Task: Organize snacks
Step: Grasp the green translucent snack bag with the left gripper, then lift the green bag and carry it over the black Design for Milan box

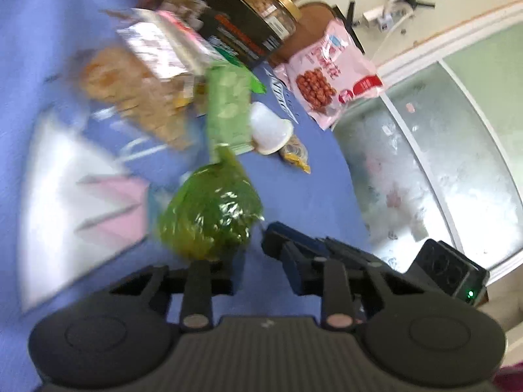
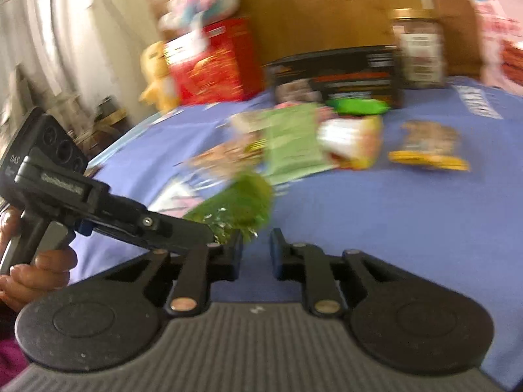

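Closest to the person, at the near edge of the bench (image 1: pixel 310 196), both tools meet at one green cellophane bag (image 1: pixel 212 219). It lies on the blue cloth, shiny and crumpled, just ahead of the fingers. The left gripper (image 1: pixel 258 266) has its fingers drawn in to a narrow gap, with blue cloth showing through it and the bag sitting at the tip of its left finger. The right gripper (image 2: pixel 256 251) is drawn in just as narrowly, and the bag's crinkled bottom edge lies at its left finger. The pictures are smeared, so I cannot tell whether either pair has caught the film or merely touches it. A left hand (image 2: pixel 39 271) holds the left tool's handle low at the side.

The step looks like lifting this bag out of the muddle. To do it well, I would pinch a gathered fold rather than the slippery flat face, check that the bite holds, then raise the bag slowly. It is soft, so it will sag and swing.

Just beyond it lie a pale green packet (image 1: pixel 228 107), a white cup (image 1: pixel 269 127) on its side and a small yellow packet (image 1: pixel 295 156), so the lift should go straight up. Farther back stand a pink peanut bag (image 1: pixel 330 75), a black box (image 1: pixel 235 29) and a glass jar (image 1: pixel 278 13).
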Motion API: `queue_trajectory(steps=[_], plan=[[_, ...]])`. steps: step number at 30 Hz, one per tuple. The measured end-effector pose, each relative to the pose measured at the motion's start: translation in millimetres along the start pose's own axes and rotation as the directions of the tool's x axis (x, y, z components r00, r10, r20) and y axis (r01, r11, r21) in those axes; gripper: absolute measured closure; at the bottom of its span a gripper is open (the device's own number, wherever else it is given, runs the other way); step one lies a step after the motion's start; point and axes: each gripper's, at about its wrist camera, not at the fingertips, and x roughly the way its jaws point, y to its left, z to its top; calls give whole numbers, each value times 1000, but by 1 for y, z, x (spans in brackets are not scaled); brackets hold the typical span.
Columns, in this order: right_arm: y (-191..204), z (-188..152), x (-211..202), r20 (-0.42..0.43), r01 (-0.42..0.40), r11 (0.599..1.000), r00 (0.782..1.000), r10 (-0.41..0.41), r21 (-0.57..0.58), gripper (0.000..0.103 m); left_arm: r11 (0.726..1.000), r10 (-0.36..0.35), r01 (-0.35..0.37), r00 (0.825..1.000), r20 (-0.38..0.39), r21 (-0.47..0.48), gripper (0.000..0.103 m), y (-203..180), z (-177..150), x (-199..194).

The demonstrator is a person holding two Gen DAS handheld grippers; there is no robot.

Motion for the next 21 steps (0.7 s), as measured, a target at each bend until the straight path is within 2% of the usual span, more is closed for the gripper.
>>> queue_trajectory(steps=[2,4,6,9,10,11,13,14,17,19,21], plan=[[-14,-2,-9,13,16,999,1000,-17,51,81,1000,-9,10,999,-44,19,77,-13,11,17],[-22,-6,-18,34,39,995,999,-42,88,79,996,-6,13,997,-77,86,77,-32,13,31],[-26,-8,-25,45,30,994,998,-35,107,79,986,9,4,997,-75,167,74,-49,13,32],[-23,-7,-25,42,-23,996,999,19,89,76,976,41,-38,999,-10,214,71,-58,15,9],[-22,-8,-22,36,-51,995,998,48,83,72,974,74,-78,997,27,213,65,-56,18,-1],[-22,-6,-18,30,-74,994,997,72,79,71,971,112,-123,992,62,207,58,-54,20,-12],[-16,-2,-5,7,-105,992,994,105,71,64,962,187,-205,976,110,181,54,-48,24,-26],[-14,1,4,-11,-115,990,993,116,76,63,962,206,-222,973,107,157,54,-43,29,-29],[-2,8,25,-22,-161,985,986,163,68,61,976,190,-193,981,37,101,57,-27,30,-20],[9,13,37,-38,-174,984,984,176,41,71,988,132,-133,991,27,73,58,-19,29,-9],[15,12,37,-32,-157,987,987,158,25,73,994,101,-102,995,22,48,60,-16,30,-1]])
